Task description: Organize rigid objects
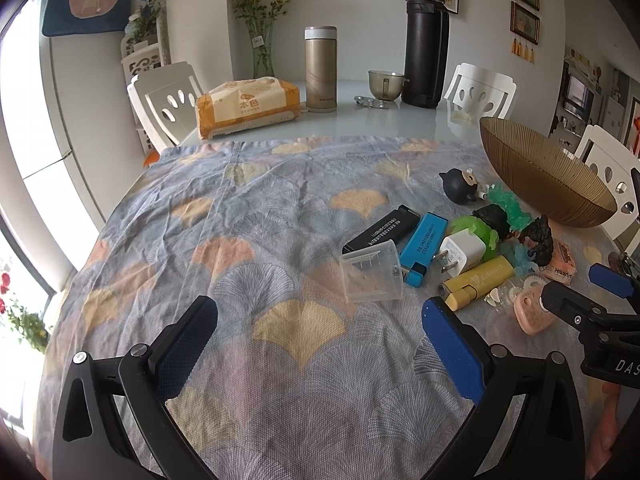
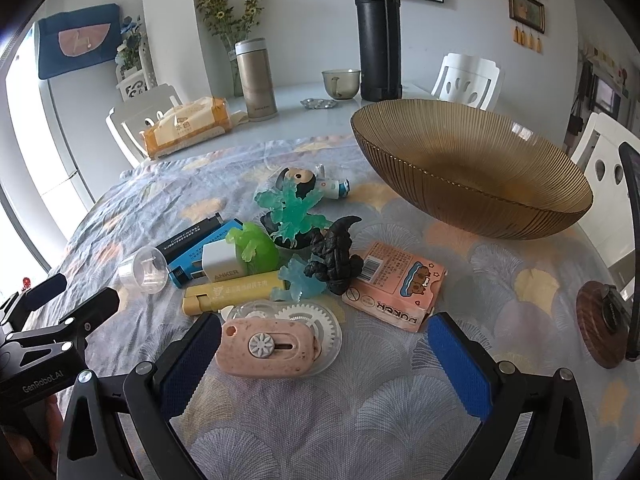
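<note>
Nothing has yet been placed in the amber bowl (image 2: 472, 172), which stands empty just behind a heap of small rigid objects, so the task is judged to be at its opening pick. The right gripper (image 2: 324, 364) is held wide open and empty before the pink cutter (image 2: 266, 346), the piece of the heap farthest from the bowl; the left gripper (image 1: 320, 352), likewise spread and empty, is pointed at the clear cup (image 1: 372, 272) at the heap's far side from the bowl. A short advance and a closing on the cutter's sides is called for next, then a lift over the heap to the bowl.
</note>
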`<state>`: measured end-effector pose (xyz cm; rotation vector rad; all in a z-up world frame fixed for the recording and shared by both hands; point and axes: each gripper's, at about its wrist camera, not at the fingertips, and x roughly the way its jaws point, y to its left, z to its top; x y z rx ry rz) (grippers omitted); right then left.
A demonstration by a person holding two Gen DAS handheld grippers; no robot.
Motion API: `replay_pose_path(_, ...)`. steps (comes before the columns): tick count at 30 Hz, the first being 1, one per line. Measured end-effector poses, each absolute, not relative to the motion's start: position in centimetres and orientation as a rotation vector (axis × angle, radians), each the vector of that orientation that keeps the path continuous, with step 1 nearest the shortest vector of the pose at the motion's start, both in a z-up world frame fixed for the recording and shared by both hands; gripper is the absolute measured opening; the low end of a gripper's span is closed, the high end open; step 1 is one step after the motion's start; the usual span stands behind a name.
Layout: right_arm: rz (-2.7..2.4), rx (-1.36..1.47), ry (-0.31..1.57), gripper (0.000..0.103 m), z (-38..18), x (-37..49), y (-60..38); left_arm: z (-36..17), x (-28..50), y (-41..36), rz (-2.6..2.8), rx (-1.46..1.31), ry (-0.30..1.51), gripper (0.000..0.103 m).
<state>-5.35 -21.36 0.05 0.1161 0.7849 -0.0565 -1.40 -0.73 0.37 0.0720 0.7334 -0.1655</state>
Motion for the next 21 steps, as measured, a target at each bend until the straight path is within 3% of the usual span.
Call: replay_pose_path(21,-0.065,0.085,0.779,0.103,0.09,-5.42,-20.93,0.08,-1.40,-0.66,-0.167,0.075,0.736,0.102)
